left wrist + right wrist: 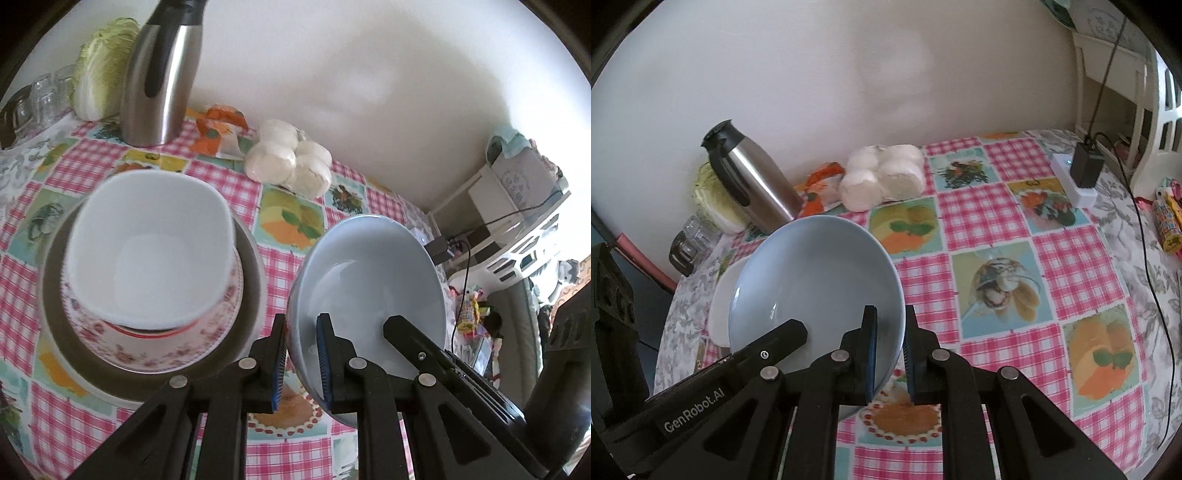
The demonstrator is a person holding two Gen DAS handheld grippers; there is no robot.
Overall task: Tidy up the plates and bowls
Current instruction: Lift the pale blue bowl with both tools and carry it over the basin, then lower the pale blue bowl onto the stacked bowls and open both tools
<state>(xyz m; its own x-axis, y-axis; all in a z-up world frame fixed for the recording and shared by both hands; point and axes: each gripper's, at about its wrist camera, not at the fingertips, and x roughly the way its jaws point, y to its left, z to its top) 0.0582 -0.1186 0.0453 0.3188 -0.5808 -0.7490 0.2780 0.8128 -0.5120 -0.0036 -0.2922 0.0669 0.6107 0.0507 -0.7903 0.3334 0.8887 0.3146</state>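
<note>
Left wrist: gripped blue bowl [369, 266] (both grippers)

Each camera sits just behind its own gripper, looking steeply down along the fingers at a checked tablecloth [982, 218] against a pale wall. The left view faces the table's left part, the right view its right. Both closely share the blue bowl [369, 273] [812, 280], steel flask [159, 77] [753, 181] and white buns [291, 158] [882, 177].
</note>
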